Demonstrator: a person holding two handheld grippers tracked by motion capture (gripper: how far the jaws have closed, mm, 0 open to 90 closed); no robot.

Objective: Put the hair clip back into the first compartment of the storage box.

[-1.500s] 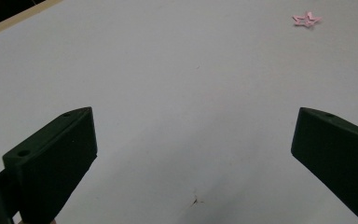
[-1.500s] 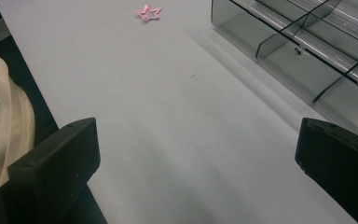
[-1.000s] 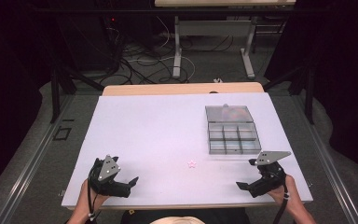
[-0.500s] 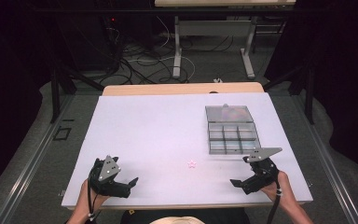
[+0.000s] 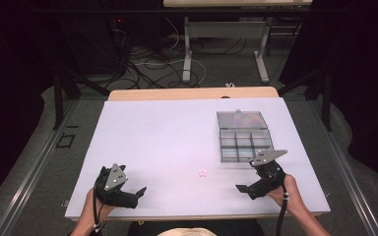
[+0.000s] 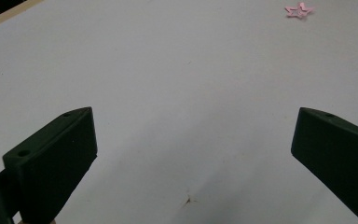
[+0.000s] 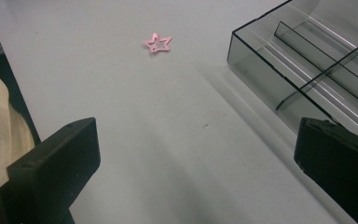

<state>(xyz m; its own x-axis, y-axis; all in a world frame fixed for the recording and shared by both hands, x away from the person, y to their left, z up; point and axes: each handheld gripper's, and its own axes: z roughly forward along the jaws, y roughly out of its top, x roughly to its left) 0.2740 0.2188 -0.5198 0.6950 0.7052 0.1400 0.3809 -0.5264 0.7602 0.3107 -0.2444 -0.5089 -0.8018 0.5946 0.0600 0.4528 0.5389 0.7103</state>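
since the earlier picture the right gripper has swung in from the table's right edge and turned toward the pink star, which lies flat on the white table; the left gripper has not shifted from the near-left corner.

from the right gripper the star sits at about ten o'clock, near but apart — in the right gripper view it shows ahead at eleven o'clock, well beyond the jaws. those jaws stand spread wide, with nothing between them, probably set that way so they can straddle the thin star once they close the gap.

the clear compartment box stands just beyond that gripper at twelve o'clock, lid tipped back, compartments looking empty — likely left open to receive the star.

the left gripper also holds its jaws wide apart over bare table, gripping nothing; in its own view the star lies far off at one o'clock. it seems parked out of the way.
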